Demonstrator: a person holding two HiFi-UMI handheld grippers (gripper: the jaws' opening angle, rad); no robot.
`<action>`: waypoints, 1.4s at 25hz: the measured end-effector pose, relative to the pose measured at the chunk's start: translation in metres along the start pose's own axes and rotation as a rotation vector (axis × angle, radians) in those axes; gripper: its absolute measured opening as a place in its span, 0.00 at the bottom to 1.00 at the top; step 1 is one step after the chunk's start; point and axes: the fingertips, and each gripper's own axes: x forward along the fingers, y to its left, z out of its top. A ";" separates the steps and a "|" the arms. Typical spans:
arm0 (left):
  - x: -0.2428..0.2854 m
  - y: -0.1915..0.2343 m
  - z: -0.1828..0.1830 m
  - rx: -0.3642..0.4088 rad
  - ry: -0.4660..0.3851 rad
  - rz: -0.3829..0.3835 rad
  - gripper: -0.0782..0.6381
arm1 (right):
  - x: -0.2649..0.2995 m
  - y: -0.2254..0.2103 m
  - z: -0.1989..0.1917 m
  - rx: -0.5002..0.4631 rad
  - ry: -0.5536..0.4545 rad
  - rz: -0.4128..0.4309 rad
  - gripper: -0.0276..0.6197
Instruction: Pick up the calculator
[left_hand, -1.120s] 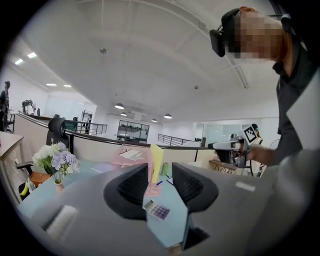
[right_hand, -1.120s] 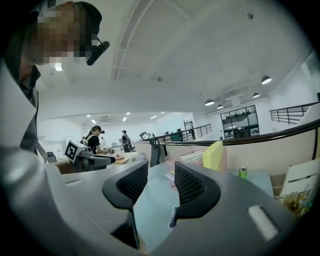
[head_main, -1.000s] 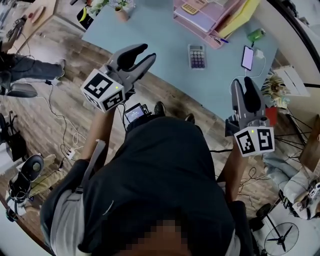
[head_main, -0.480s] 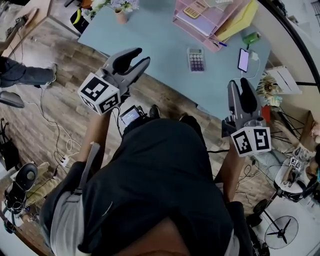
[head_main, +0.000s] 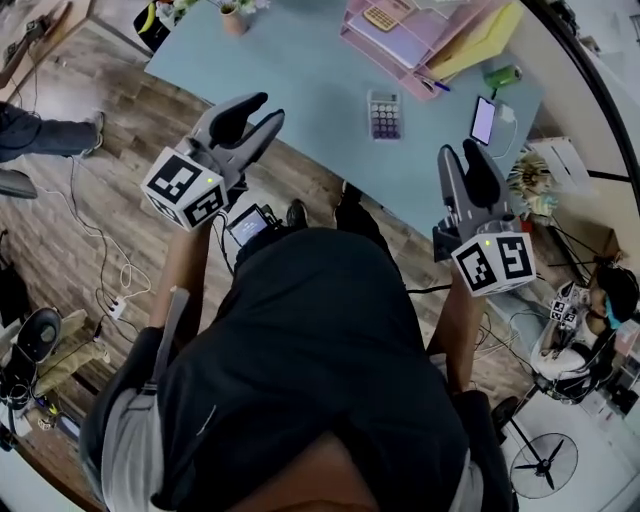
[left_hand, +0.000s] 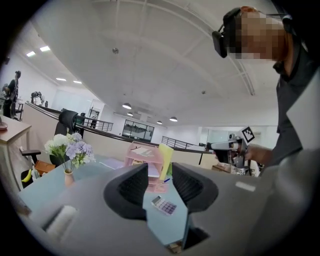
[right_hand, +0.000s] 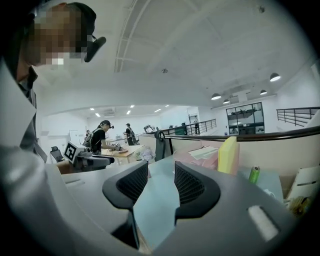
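- The left hand-held gripper (head_main: 262, 108) is released: its jaws stand a narrow gap apart, with nothing between the pads. It hangs in the air short of the worktop's (head_main: 300, 70) near edge, touching nothing.
- The right hand-held gripper (head_main: 461, 150) is likewise slack, jaws narrowly parted and empty. It is raised over the near edge of the worktop.
- A phone (head_main: 482, 120) lies just ahead of the right hand-held gripper's tips, with a white cable running from it.
- The calculator (head_main: 384, 113) lies flat on the worktop, keys up. It is ahead of both hand-held grippers and between them, to the right of the left one and to the left of the right one, well apart from each. The left gripper view shows it through the gap between the jaws.
- Beyond the calculator stands a pink tray (head_main: 400, 35) holding papers, with a yellow folder (head_main: 480, 35) leaning at its right side.
- Far ahead of the left hand-held gripper, a small vase (left_hand: 67, 177) holds white and lilac flowers.
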 end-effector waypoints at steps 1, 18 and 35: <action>0.001 0.002 0.001 -0.001 -0.001 0.014 0.33 | 0.005 -0.003 -0.001 0.003 0.007 0.014 0.27; 0.083 -0.001 -0.010 -0.057 0.073 0.063 0.33 | 0.077 -0.080 -0.024 0.079 0.091 0.141 0.27; 0.173 0.018 -0.108 -0.231 0.243 0.031 0.34 | 0.146 -0.137 -0.111 0.186 0.269 0.178 0.27</action>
